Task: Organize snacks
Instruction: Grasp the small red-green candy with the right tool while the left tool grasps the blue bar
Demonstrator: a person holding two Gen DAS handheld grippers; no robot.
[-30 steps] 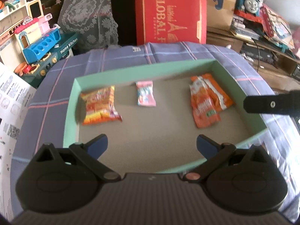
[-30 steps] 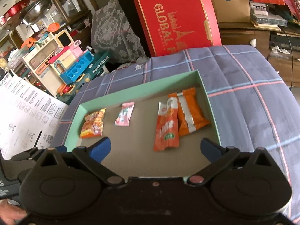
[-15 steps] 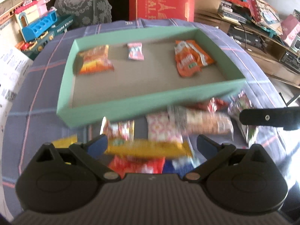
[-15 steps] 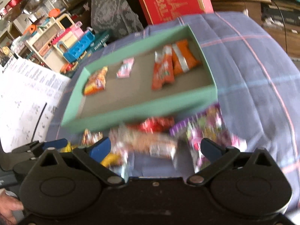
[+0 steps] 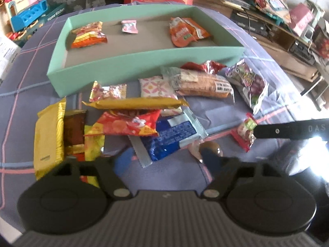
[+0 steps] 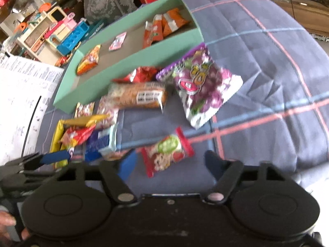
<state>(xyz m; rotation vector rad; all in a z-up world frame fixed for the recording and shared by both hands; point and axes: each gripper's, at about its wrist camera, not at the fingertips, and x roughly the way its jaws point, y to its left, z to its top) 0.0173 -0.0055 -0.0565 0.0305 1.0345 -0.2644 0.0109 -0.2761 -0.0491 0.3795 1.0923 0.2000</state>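
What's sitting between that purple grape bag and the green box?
In the right wrist view, a crinkled red packet lies between the purple grape bag and the near wall of the green box, tucked against the wall.

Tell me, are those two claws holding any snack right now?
No. The left gripper and right gripper are closing, but neither grips any packet yet.
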